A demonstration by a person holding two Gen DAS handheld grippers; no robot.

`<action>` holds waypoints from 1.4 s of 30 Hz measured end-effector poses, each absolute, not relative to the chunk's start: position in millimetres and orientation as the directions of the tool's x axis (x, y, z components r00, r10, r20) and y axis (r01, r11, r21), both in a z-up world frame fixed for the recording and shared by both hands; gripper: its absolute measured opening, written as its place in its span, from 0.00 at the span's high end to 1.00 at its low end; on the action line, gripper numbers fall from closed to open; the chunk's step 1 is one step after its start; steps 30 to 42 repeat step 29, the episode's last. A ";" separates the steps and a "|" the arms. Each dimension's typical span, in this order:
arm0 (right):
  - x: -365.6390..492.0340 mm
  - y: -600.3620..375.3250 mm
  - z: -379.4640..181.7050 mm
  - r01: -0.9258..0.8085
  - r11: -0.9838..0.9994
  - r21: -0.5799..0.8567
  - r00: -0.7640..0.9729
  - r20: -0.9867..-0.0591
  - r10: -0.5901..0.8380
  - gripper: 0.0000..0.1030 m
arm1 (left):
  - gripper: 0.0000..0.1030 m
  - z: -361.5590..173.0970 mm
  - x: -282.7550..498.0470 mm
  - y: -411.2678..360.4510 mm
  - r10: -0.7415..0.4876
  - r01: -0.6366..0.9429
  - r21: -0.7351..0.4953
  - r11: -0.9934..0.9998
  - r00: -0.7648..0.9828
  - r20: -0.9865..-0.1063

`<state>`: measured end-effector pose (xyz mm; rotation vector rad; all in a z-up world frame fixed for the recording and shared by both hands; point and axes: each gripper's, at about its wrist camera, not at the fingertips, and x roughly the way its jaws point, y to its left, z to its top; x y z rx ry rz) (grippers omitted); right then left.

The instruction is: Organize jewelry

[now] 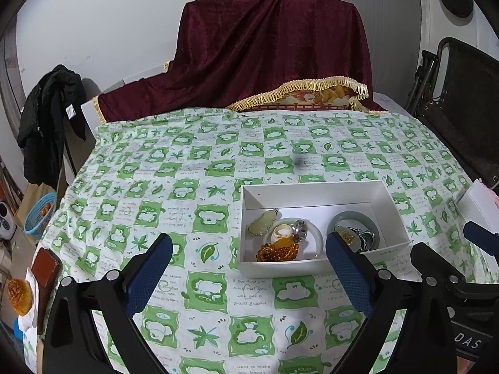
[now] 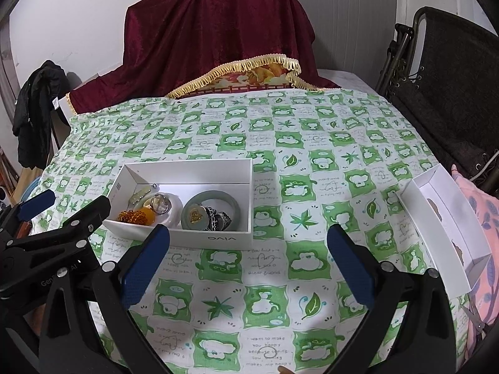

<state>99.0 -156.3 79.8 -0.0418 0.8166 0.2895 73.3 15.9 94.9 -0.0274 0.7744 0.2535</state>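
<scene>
White cardboard box (image 2: 187, 237) holds jade bangles, amber beads; judged final step. Left gripper (image 1: 249, 277), right gripper (image 2: 246, 268) wide, empty. Next: fetch white lid (image 2: 443, 218).

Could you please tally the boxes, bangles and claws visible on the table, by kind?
White boxes: 2, the jewelry box and the empty box
Bangles: 2, white bangle, green bangle
Claws: 2, left claw, right claw
Total: 6

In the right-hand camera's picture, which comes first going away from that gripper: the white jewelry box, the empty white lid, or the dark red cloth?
From the right gripper:
1. White jewelry box, just ahead on the left, by the left finger.
2. Empty white lid, off to the right at the table's edge.
3. Dark red cloth, draped at the table's far end.
</scene>
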 end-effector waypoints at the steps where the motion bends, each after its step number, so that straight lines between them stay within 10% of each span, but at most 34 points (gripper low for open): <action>1: 99.1 -156.6 79.9 -0.271 0.960 0.076 0.647 -0.724 0.240 0.04 | 0.04 95.5 73.0 15.7 0.217 -0.236 0.069 0.969 0.688 -0.693; 42: 97.2 -159.5 83.1 -0.266 0.958 0.108 0.645 -0.719 0.260 0.04 | 0.03 97.8 72.2 11.2 0.223 -0.234 0.079 0.969 0.692 -0.686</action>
